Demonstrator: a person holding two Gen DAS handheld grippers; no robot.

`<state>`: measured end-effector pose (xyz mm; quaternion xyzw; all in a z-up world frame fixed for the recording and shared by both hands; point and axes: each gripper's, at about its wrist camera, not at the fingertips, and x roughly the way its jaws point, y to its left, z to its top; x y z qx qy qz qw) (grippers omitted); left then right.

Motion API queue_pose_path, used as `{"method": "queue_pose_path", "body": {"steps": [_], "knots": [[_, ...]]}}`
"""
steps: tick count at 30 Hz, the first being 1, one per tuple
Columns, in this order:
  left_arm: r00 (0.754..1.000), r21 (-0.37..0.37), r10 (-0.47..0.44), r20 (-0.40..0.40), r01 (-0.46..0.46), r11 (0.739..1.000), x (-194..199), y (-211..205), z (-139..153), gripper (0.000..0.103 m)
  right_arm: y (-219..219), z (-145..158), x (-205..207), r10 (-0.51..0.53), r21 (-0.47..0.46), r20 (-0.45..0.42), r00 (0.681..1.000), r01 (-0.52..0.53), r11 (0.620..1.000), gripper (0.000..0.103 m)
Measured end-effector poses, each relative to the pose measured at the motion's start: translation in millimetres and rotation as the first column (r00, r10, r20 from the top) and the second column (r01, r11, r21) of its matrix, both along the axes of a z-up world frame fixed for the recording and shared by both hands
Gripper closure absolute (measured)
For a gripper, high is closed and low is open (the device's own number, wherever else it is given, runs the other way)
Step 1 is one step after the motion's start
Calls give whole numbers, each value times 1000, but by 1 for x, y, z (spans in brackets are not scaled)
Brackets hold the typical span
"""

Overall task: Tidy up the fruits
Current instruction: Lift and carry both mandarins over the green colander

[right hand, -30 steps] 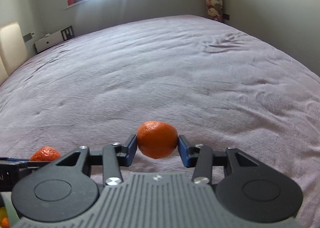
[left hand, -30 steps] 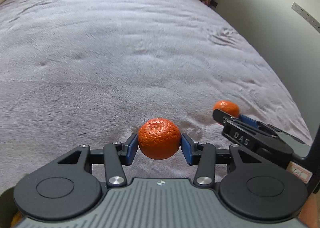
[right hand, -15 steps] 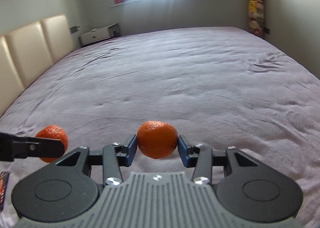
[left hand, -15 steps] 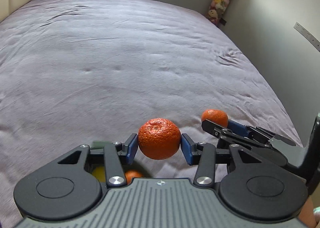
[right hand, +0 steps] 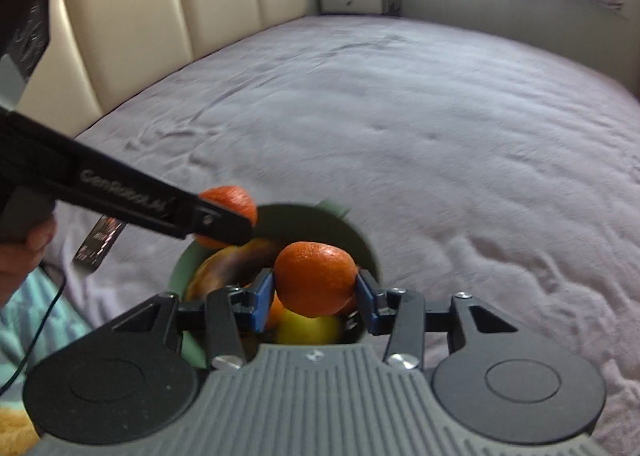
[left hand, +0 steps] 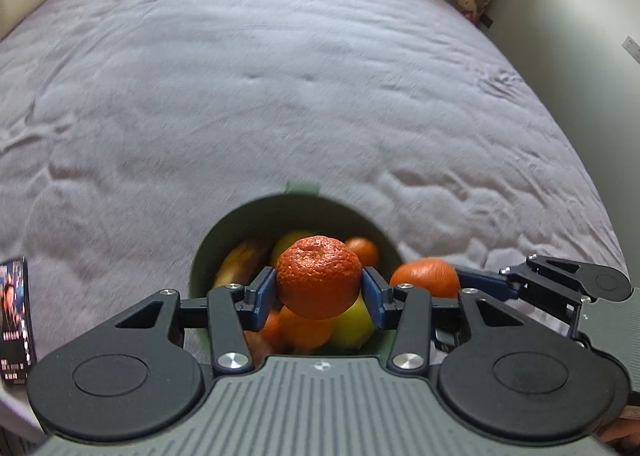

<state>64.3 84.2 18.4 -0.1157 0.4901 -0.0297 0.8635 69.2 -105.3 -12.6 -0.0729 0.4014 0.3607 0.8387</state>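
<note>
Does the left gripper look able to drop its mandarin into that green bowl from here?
Probably yes. The left gripper holds its mandarin right above the open bowl, with nothing between them. The right gripper hangs there too with its own, so they might bump.

Green bowl [left hand: 208, 244] of fruit now beneath both held mandarins.

Two orange mandarins [left hand: 319, 277] [right hand: 315, 279] sit mid-frame, each above a green bowl [left hand: 256, 216] holding bananas, oranges, yellow fruit
</note>
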Motion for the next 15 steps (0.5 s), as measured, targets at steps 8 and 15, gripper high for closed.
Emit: {"method": "queue_pose_path", "body": {"steps": [8,15], "knots": [[998,-14,29,-56,-30,999,-5,20,-25,51,14,-26,5,47,-23,-194,980,-52,998,61],[998,-4,6,-66,-6,1000,-3,18,-32,51,28,-39,11,57,-61,-270,961,-76,995,61]]}}
